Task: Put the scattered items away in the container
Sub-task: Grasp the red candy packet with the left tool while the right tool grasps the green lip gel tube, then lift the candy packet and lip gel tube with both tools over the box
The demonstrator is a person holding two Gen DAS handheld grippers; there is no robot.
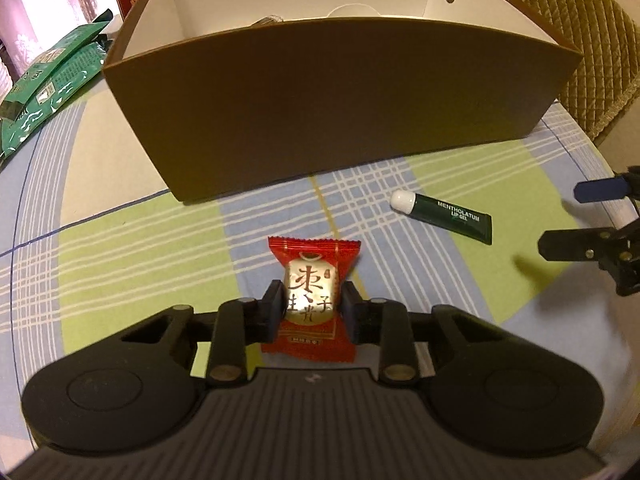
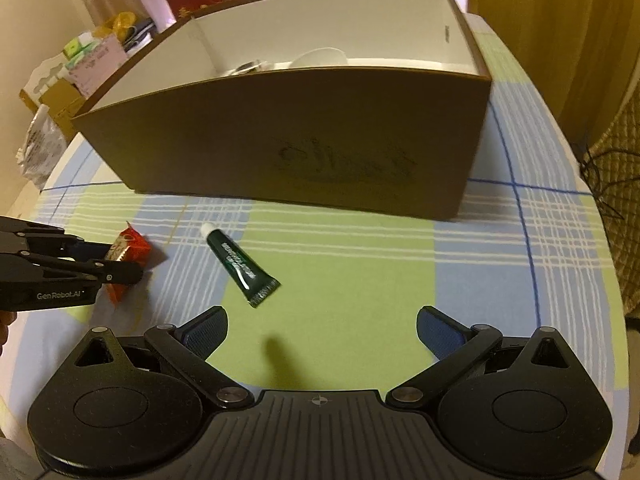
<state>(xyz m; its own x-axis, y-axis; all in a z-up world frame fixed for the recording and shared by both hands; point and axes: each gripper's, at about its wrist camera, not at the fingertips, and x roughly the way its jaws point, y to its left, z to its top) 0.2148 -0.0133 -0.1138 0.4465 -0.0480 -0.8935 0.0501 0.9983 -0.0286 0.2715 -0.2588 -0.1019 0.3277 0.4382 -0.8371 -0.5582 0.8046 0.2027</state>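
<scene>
The left gripper [image 1: 308, 304] pinches the red candy packet [image 1: 310, 300] on the tablecloth while the right gripper [image 2: 320, 330] waits with fingers spread, so next comes a lift over the cardboard box [image 1: 320, 100] wall.

Checked tablecloth [image 1: 120, 216] bears brown box [image 1: 320, 112], red sachet [image 1: 310, 300], green tube [image 1: 444, 216], seemingly green packets [image 1: 48, 80].

Left gripper [image 1: 308, 306] clamped — right gripper [image 2: 322, 330] spread wide.
</scene>
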